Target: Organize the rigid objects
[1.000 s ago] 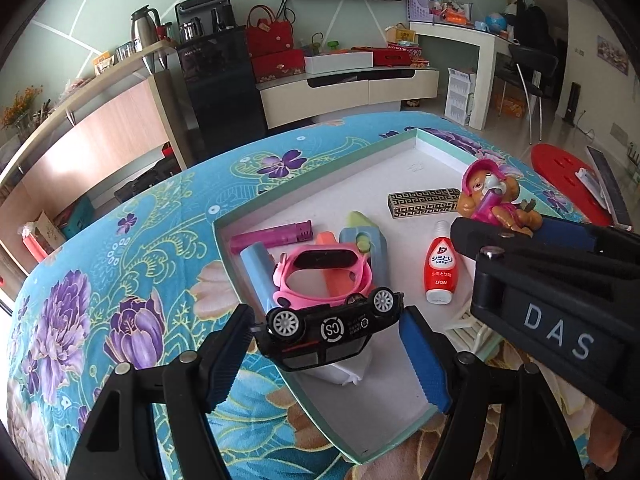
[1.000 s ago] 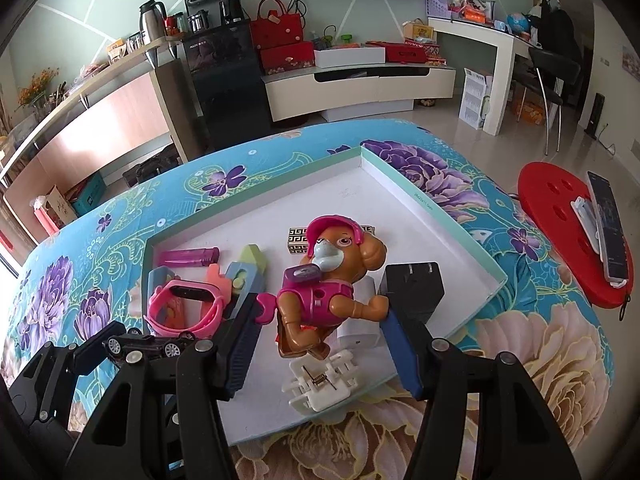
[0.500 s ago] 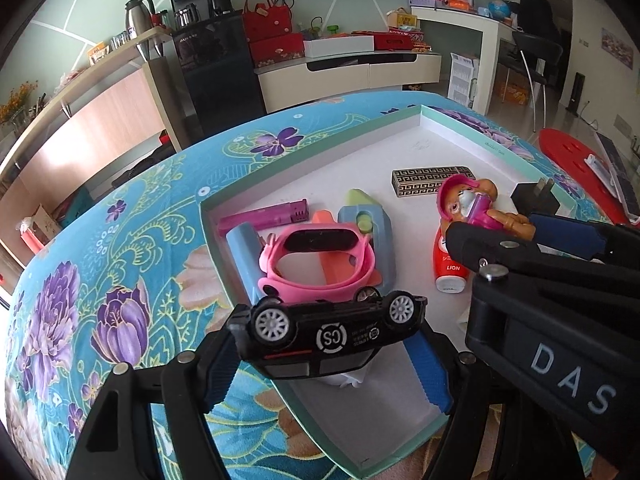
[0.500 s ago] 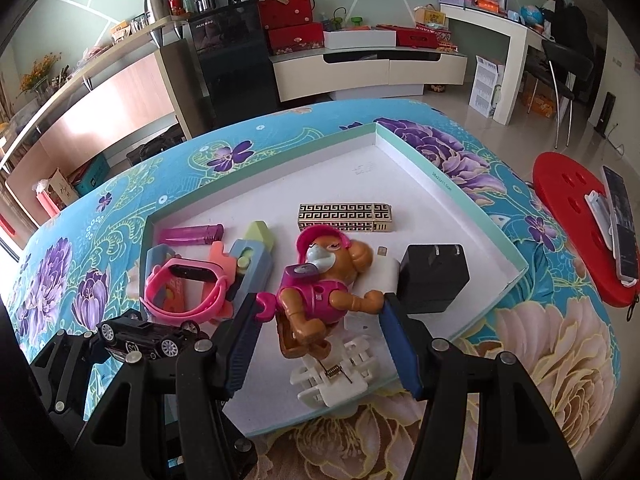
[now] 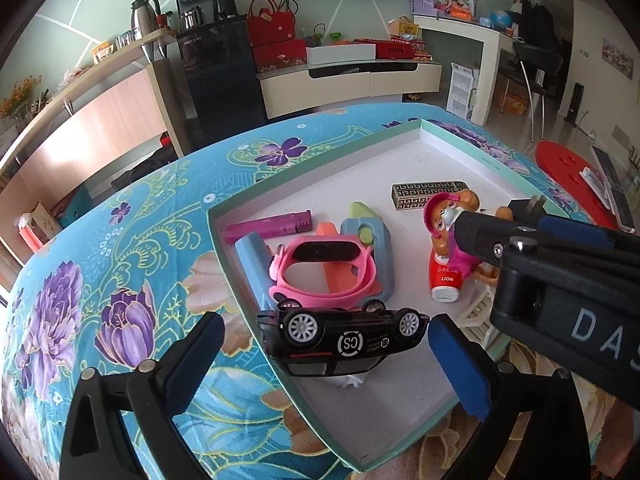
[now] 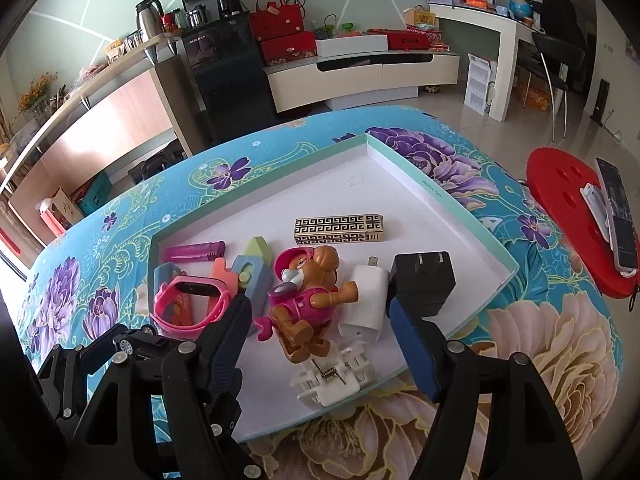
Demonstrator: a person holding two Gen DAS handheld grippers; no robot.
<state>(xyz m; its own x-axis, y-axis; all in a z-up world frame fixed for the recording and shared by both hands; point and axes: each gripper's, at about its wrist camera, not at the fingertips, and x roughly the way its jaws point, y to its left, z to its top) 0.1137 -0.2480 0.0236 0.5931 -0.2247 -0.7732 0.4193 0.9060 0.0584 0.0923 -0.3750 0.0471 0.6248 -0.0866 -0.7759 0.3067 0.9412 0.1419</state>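
Both wrist cameras look steeply down, close, sharing the tray (image 5: 256, 292) (image 6: 464, 224).

One toy car (image 5: 344, 340), one pup figure (image 6: 308, 300), two chargers (image 6: 424, 282), one pink watch (image 6: 192, 304), two lighters (image 6: 338, 230).

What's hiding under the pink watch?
The pink watch lies on an orange block and a blue block, seen through its loop. Whatever else lies beneath is covered.

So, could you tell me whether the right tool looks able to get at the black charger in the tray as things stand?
Probably yes. The black charger lies uncovered just ahead of the right tool, beside its right finger. The tool's jaws are opening around the puppy figure, which would have to be cleared first.
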